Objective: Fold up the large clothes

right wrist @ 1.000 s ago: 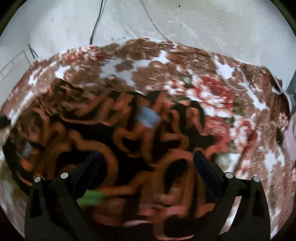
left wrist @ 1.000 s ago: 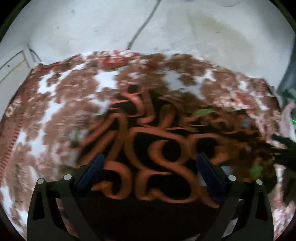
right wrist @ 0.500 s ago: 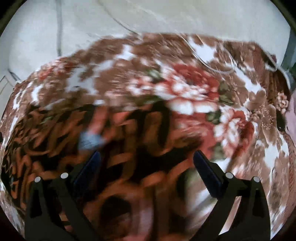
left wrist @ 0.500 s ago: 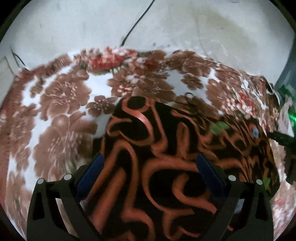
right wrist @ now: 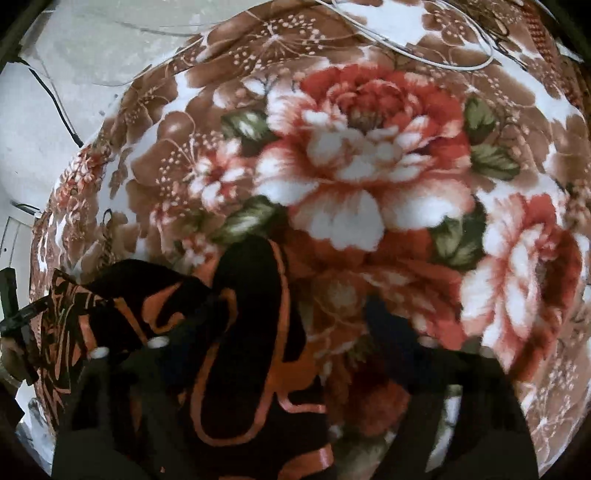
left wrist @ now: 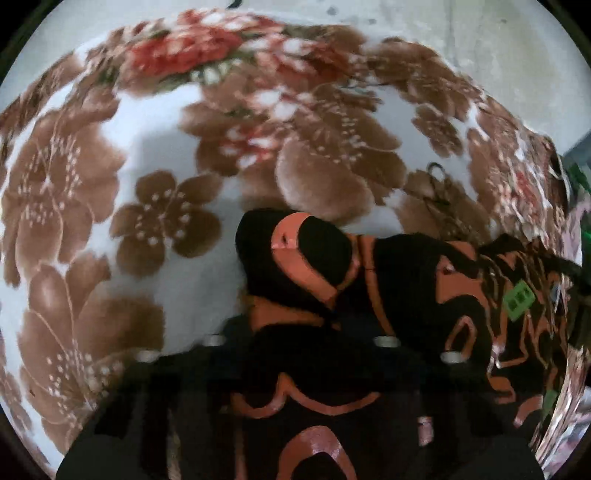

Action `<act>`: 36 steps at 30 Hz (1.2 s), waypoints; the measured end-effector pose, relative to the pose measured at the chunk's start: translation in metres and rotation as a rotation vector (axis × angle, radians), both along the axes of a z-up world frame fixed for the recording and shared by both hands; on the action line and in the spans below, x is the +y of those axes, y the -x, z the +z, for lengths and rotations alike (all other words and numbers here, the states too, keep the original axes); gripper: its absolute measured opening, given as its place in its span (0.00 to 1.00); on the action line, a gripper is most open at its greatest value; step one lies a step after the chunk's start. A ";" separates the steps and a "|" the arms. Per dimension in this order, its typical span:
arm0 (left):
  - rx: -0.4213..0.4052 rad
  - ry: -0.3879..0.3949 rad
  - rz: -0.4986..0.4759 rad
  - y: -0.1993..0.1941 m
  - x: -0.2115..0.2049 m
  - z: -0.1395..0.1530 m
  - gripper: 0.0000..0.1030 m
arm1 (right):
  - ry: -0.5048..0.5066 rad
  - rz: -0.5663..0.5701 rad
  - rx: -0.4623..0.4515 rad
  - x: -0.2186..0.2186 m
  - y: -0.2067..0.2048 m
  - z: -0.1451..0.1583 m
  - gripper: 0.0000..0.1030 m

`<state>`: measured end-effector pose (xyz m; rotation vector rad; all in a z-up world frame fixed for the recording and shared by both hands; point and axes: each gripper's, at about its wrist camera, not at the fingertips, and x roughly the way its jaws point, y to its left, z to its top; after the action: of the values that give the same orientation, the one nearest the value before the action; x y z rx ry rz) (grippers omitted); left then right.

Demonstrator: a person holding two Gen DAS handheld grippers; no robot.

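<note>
A black garment with orange swirls [left wrist: 406,277] lies on a floral blanket [left wrist: 166,147]. In the left wrist view its far corner is bunched up into a fold. My left gripper [left wrist: 299,332] is closing, its dark, blurred fingers drawn in on that fold. In the right wrist view the garment [right wrist: 243,295] covers the lower left, its edge running up between the fingers. My right gripper [right wrist: 295,332] is also closing, but its jaws still stand well apart. The cloth edge lies by the left finger, and bare blanket [right wrist: 351,166] shows by the right one.
A green tag [left wrist: 519,299] sits on the garment toward the right. A white cable [right wrist: 424,59] loops over the blanket's far part. Pale floor [left wrist: 480,29] lies beyond the blanket, with a black cable [right wrist: 55,103] on it.
Both grippers have dropped and moved up to the garment's far edge. Both pairs of jaws have narrowed from wide open, the left far more, and the cloth corner has bunched up there.
</note>
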<state>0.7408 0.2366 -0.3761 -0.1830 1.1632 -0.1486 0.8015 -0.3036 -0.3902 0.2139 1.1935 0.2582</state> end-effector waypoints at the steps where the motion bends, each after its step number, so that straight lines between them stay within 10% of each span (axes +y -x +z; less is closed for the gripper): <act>1: -0.008 0.005 -0.004 0.004 0.001 0.004 0.14 | 0.005 0.023 0.006 0.002 -0.001 0.000 0.44; 5: -0.030 0.032 0.015 0.020 0.016 0.021 0.06 | 0.016 0.046 -0.014 0.000 0.001 0.015 0.15; 15: -0.009 -0.008 0.036 0.030 0.035 0.036 0.12 | 0.123 0.126 -0.056 0.013 0.001 0.027 0.14; 19: 0.028 -0.073 0.084 0.017 0.028 -0.002 0.47 | 0.226 0.125 -0.077 0.023 0.002 -0.006 0.32; 25: -0.053 -0.091 0.120 0.034 0.030 0.032 0.64 | 0.193 0.013 -0.118 -0.003 0.016 0.028 0.86; 31: -0.163 -0.127 0.112 0.092 0.013 0.095 0.76 | 0.128 0.108 -0.286 0.056 0.072 0.102 0.95; 36: -0.081 -0.183 0.091 0.127 -0.021 0.053 0.80 | 0.200 0.170 -0.243 0.117 0.116 0.056 0.95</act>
<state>0.6142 0.2159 -0.3227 -0.0675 1.0790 0.0302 0.6858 -0.1869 -0.3338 -0.0926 0.9888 0.3025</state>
